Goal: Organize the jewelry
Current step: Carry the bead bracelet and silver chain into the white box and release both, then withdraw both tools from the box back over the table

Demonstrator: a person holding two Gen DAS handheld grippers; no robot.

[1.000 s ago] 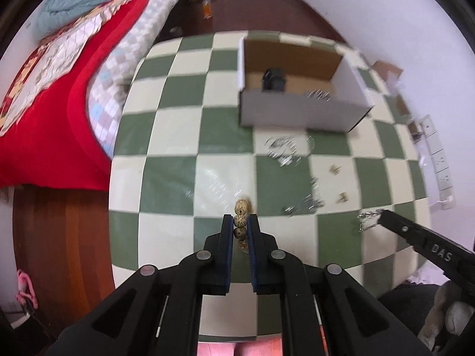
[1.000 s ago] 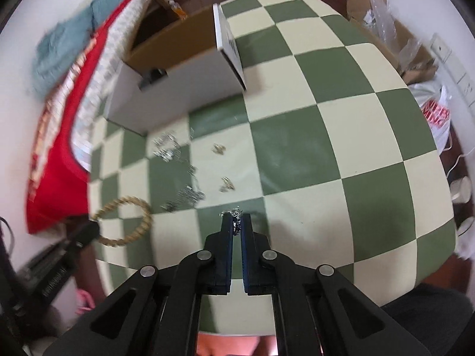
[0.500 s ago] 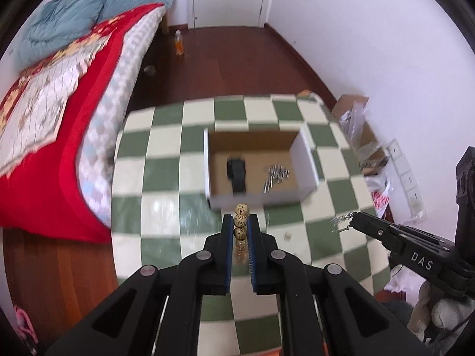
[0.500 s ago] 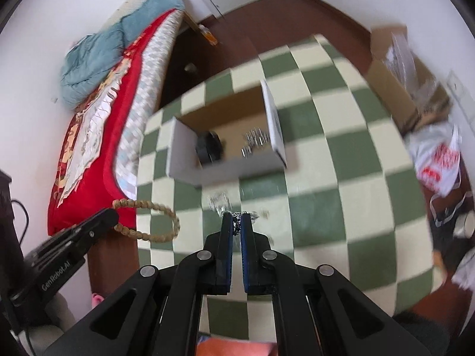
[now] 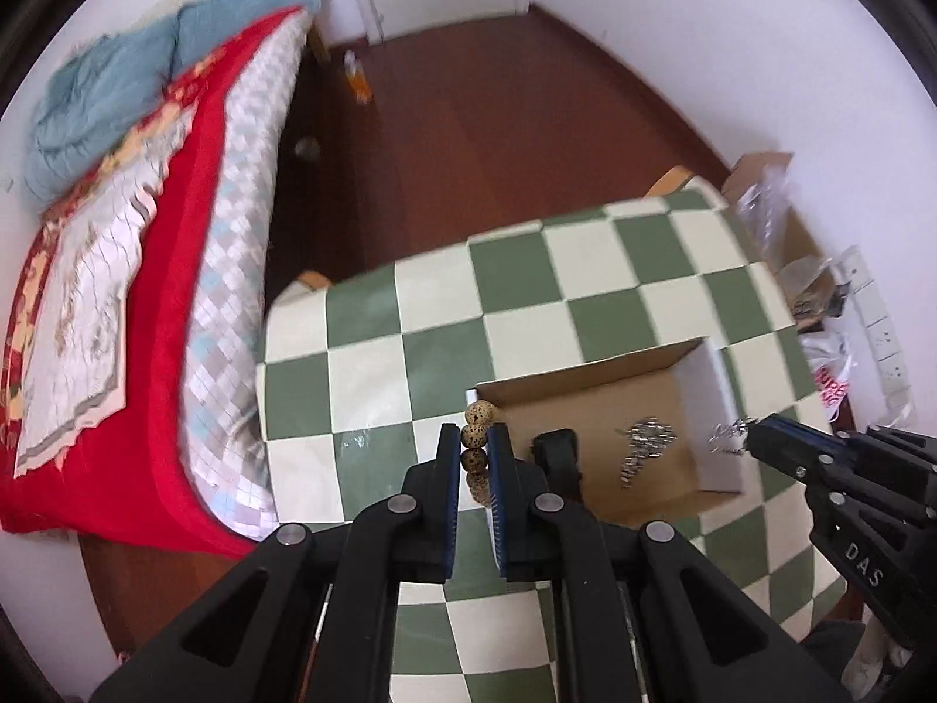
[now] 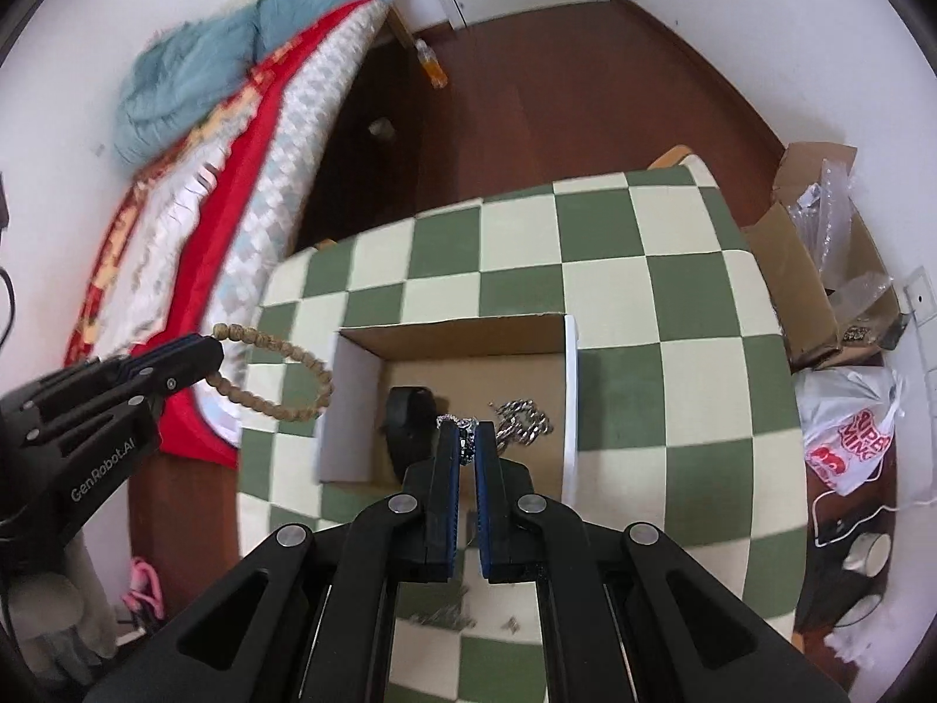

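Observation:
My left gripper (image 5: pixel 473 439) is shut on a tan beaded bracelet (image 5: pixel 475 436), held high above the left edge of the open cardboard box (image 5: pixel 609 375). In the right wrist view the bracelet (image 6: pixel 275 372) hangs as a loop from the left gripper (image 6: pixel 208 351) just left of the box (image 6: pixel 457 331). My right gripper (image 6: pixel 462 439) is shut on a small silver chain (image 6: pixel 462 425) above the box; it also shows in the left wrist view (image 5: pixel 752 439). Inside the box lie a black band (image 6: pixel 410 416) and a silver chain (image 6: pixel 524 419).
The box sits on a green and cream checkered table (image 6: pixel 644 269). Small silver pieces (image 6: pixel 445 621) lie on the table near me. A red bed (image 5: pixel 117 269) stands left of the table. Cardboard and plastic bags (image 6: pixel 837 293) lie on the floor at right.
Both grippers have lifted their jewelry off the table and moved up and forward over the box. The view has swung toward the far side of the room.

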